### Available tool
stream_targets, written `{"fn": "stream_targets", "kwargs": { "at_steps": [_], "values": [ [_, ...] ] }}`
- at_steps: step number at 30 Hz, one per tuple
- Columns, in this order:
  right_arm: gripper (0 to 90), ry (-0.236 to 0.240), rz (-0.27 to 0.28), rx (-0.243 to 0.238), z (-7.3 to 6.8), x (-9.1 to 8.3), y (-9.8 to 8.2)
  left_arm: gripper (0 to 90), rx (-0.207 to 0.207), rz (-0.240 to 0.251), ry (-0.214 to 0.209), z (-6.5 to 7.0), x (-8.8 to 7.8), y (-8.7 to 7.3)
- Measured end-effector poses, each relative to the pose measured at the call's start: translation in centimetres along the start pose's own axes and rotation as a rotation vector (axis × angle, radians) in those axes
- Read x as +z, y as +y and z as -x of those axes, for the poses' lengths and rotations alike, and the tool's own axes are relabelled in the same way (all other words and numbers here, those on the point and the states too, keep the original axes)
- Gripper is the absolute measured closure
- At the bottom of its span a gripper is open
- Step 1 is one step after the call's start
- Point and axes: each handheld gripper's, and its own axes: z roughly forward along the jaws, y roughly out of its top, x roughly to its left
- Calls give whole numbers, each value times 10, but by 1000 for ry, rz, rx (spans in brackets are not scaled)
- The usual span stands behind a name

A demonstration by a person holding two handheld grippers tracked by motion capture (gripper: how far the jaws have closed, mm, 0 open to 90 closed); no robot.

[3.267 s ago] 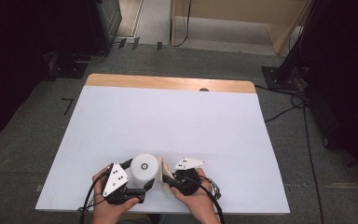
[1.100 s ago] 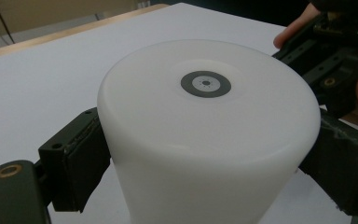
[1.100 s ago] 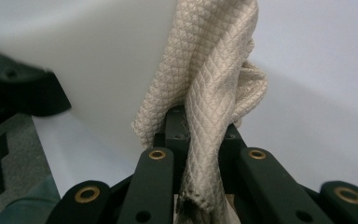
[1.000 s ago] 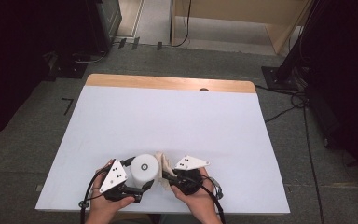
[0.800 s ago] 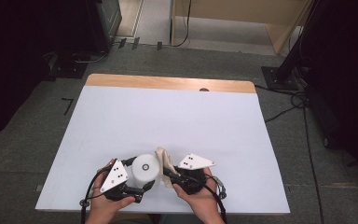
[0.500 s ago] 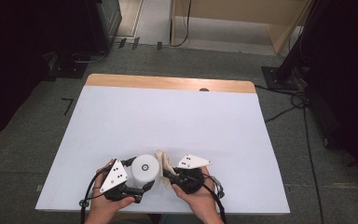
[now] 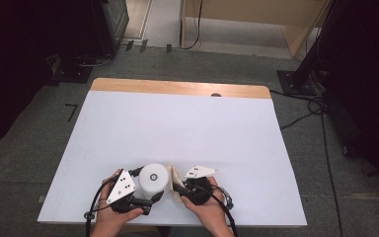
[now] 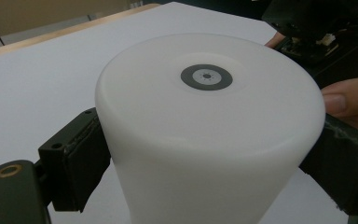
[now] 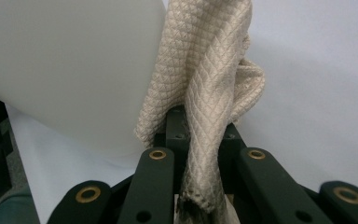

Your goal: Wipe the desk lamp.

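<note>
Standing upright between the left gripper's [image 7: 150,190] clenched jaws, the white cylinder [image 8: 209,135] touches the beige cloth [image 9: 205,98] pinched in the right gripper's [image 7: 177,186] jaws.

A white cylinder [image 7: 154,178] is seen between the left gripper [image 7: 145,190] and the right gripper [image 7: 176,186], near the front edge of the white table [image 7: 187,128]. A beige cloth [image 7: 174,178] is pressed against the cylinder's side, just ahead of the right gripper.
</note>
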Motion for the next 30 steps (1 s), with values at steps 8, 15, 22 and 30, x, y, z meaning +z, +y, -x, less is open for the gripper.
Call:
{"fn": "stream_targets", "kwargs": {
  "at_steps": [8,15,22,30],
  "values": [
    [811,11,81,-37,-11,-23,17,83,-1,-1,4,0,0,0],
    [811,18,151,-64,-22,-43,28,82,1,-3,3,0,0,0],
    [811,13,133,-60,-20,-38,25,82,1,-3,4,0,0,0],
    [811,10,50,-18,-7,-15,10,83,2,-4,3,0,0,-1]
  ]
}}
